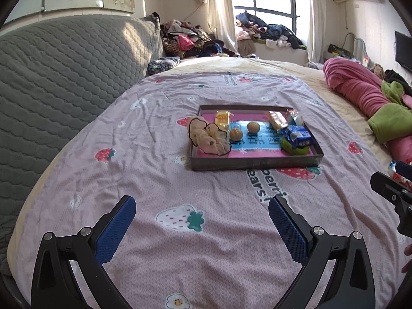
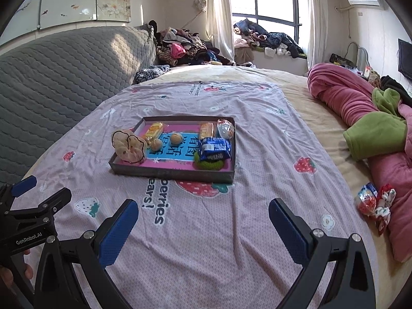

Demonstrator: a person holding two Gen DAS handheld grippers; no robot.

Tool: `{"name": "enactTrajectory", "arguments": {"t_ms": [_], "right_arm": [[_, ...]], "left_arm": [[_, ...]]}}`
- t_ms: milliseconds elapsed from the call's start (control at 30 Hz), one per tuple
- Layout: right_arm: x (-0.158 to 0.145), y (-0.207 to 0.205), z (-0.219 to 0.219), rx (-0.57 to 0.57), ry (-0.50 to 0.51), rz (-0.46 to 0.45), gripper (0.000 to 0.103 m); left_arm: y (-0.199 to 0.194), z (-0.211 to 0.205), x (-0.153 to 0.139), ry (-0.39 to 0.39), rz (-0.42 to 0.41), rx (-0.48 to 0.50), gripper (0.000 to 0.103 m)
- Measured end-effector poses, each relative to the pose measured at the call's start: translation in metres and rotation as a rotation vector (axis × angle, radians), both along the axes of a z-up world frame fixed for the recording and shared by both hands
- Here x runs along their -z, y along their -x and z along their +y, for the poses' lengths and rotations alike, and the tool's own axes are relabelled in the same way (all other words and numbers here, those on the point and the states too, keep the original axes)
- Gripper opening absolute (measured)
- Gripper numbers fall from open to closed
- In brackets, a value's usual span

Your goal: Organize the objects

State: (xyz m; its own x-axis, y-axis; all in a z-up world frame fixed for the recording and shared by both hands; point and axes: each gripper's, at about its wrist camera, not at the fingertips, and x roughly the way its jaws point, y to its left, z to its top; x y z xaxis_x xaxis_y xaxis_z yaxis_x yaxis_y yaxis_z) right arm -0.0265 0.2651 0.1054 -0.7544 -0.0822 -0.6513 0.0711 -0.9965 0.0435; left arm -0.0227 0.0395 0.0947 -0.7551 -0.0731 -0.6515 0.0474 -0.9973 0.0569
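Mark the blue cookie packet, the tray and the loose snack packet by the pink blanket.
blue cookie packet point(image 2: 215, 148), right wrist view, middle of wrapper
tray point(image 2: 170, 173), right wrist view, near wall
loose snack packet point(image 2: 367, 197), right wrist view, middle of wrapper

Ahead of my jaws I count one tray holding two walnuts, two yellow snack packets, one blue biscuit pack, one beige scrunchie, one green scrubber and one white wrapped snack. Right of my right jaws lie one red-and-white packet and one floral scrunchie.
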Motion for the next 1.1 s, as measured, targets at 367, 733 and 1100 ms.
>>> {"name": "enactTrajectory", "arguments": {"t_ms": [367,733,1100], "right_arm": [[0.023,-0.009,0.004,0.007,0.004,-0.015,0.102],[0.047,-0.013,0.0,-0.009,-0.002,-0.022,0.102],[0.069,-0.017,0.0,-0.006,-0.004,-0.043,0.102]], "left_arm": [[-0.004,0.004,0.016,-0.001,0.003,0.026,0.103],[-0.006,0.0,0.035,-0.008,-0.009,0.024,0.103],[-0.008,-0.008,0.054,0.0,-0.025,0.02,0.103]]}}
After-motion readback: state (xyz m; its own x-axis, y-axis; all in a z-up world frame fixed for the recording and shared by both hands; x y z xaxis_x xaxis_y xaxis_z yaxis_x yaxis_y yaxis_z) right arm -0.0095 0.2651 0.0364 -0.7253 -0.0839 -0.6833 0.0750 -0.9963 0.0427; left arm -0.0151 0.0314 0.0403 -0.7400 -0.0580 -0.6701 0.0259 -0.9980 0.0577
